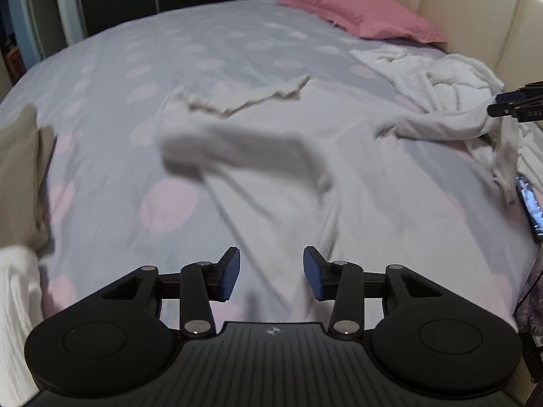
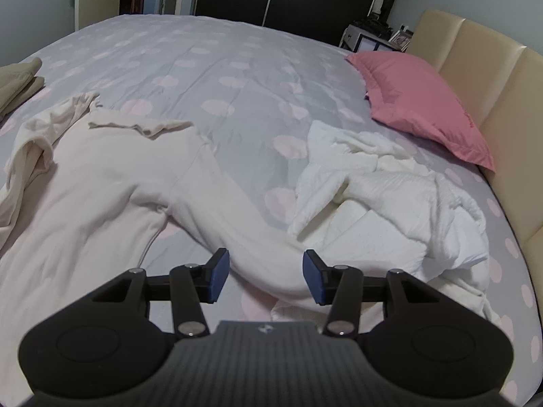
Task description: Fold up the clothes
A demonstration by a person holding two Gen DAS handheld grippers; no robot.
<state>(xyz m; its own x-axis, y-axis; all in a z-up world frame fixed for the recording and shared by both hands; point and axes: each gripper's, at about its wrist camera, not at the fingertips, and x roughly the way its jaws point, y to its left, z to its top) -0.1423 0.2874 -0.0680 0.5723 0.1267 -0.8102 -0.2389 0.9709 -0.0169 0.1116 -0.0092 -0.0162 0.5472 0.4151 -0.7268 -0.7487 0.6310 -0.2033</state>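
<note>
While both grippers hang over the bed [image 2: 237, 78], neither has anything between its pads. Left gripper [image 1: 271, 273]: jaws apart, blue pads [image 1: 230, 271] clear of the fabric below, nothing clamped. Right gripper [image 2: 261, 276]: jaws apart, positioned over the near sleeve [image 2: 237, 224] of the cream long-sleeved top [image 2: 101, 183]; pads stand either side of the sleeve in the picture, but contact cannot be confirmed, and the sleeve lies slack on the bed.

Cream long-sleeved top: spread on the grey bedspread with pink dots, collar [image 2: 149, 125] toward the far side of the bed. In the right wrist view one sleeve runs from the shoulder toward the right gripper; the other sleeve [image 2: 30, 149] is bunched at the left edge. In the left wrist view the top [image 1: 288, 176] fills the middle ground and is partly motion-blurred, with a sleeve folded across its upper body.

White garment pile [image 2: 390, 203]: crumpled, just beside the top on the headboard side, touching the near sleeve's end.

Pink pillow [image 2: 417, 101]: against the cream padded headboard [image 2: 492, 78], beyond the white pile.

Folded beige clothes [image 2: 20, 78]: at the far left edge of the bed, well apart from the top.

Phone [image 1: 531, 207]: dark, lying on the bed at the right edge of the left wrist view.
</note>
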